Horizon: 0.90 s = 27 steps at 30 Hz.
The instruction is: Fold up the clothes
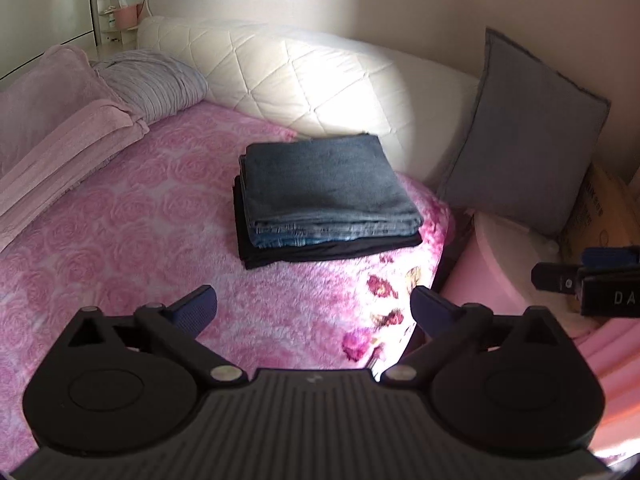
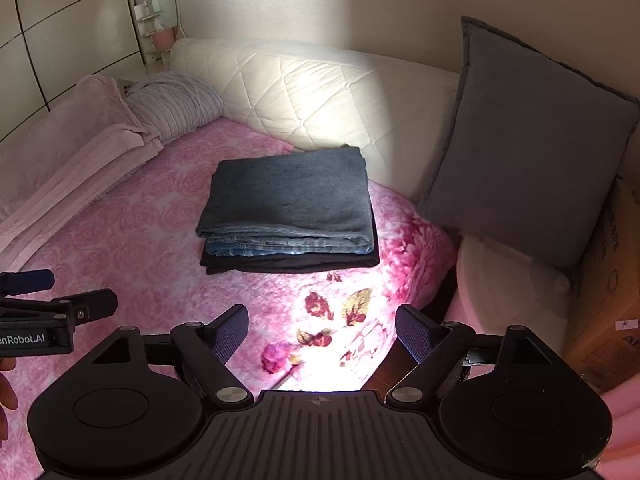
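A neat stack of folded clothes (image 1: 326, 194) lies on the pink rose-patterned bedspread (image 1: 132, 240): grey-blue denim on top, a black garment at the bottom. The same stack (image 2: 288, 210) shows in the right wrist view. My left gripper (image 1: 314, 308) hovers over the bedspread short of the stack, open and empty. My right gripper (image 2: 322, 332) is likewise open and empty, near the bed's corner. Each gripper appears at the edge of the other's view: the right gripper (image 1: 588, 280) at the right edge, the left gripper (image 2: 48, 304) at the left edge.
A cream quilted headboard (image 1: 304, 76) runs behind the stack. A grey cushion (image 1: 528, 136) leans at the right, above a pink round tub (image 1: 500, 264) and a cardboard box (image 2: 608, 300). A folded pink blanket (image 1: 60, 152) and a striped pillow (image 1: 156, 80) lie at the left.
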Each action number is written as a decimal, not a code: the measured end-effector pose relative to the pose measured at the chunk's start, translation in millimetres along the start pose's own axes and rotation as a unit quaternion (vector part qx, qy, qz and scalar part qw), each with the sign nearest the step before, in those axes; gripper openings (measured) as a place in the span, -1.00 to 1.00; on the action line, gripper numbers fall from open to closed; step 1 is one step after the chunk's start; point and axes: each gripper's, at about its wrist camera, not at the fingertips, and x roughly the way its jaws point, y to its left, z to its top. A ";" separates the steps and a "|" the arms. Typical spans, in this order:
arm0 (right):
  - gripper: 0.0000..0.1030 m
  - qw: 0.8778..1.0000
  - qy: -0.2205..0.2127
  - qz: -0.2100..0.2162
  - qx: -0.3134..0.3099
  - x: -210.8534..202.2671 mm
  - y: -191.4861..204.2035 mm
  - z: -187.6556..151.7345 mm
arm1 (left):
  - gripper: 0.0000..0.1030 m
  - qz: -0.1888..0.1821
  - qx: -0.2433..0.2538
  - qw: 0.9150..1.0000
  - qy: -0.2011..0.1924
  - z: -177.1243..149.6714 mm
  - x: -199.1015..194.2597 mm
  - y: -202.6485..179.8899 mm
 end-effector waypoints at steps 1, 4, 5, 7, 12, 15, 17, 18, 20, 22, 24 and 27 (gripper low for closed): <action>0.63 1.000 0.001 0.001 -0.001 0.4 0.0 -1.0 | 0.97 0.003 0.001 1.000 0.001 -0.6 0.6 -1.4; 0.63 1.000 0.005 0.003 -0.004 1.7 0.0 -3.8 | 0.96 0.013 0.005 1.000 0.000 -2.7 -1.1 -4.6; 0.63 1.000 0.006 0.003 -0.005 2.2 0.0 -4.8 | 0.96 0.018 0.007 1.000 0.000 -3.2 -1.5 -5.4; 0.63 1.000 0.009 0.005 -0.008 3.0 -0.1 -6.7 | 0.96 0.024 0.009 1.000 0.001 -4.7 -2.4 -6.0; 0.63 1.000 0.016 0.008 -0.013 5.2 -0.1 -11.5 | 0.96 0.027 -0.014 1.000 0.009 -8.2 -3.3 -3.4; 0.63 1.000 0.018 0.010 -0.016 6.2 -0.7 -13.2 | 0.96 0.035 -0.020 0.999 0.008 -8.5 -3.3 -3.6; 0.63 1.000 0.019 0.013 -0.018 6.8 -1.2 -13.2 | 0.96 0.040 -0.020 0.999 0.007 -8.0 -3.1 -4.6; 0.63 1.000 0.020 0.014 -0.019 7.3 -1.1 -13.0 | 0.96 0.042 -0.020 0.999 0.006 -7.7 -2.9 -5.4; 0.63 0.999 0.021 0.017 -0.022 8.4 -1.0 -12.7 | 0.96 0.046 -0.018 0.999 0.006 -6.9 -2.0 -8.0; 0.63 0.999 0.022 0.019 -0.025 9.1 -0.3 -12.1 | 0.96 0.048 -0.017 0.999 0.007 -6.1 -0.9 -10.0; 0.63 0.999 0.022 0.021 -0.028 9.7 0.0 -11.1 | 0.97 0.050 -0.017 0.999 0.006 -6.6 -0.2 -11.3; 0.63 0.999 0.021 0.023 -0.032 10.7 -0.9 -9.5 | 0.97 0.055 -0.023 0.998 0.003 -7.0 0.4 -13.2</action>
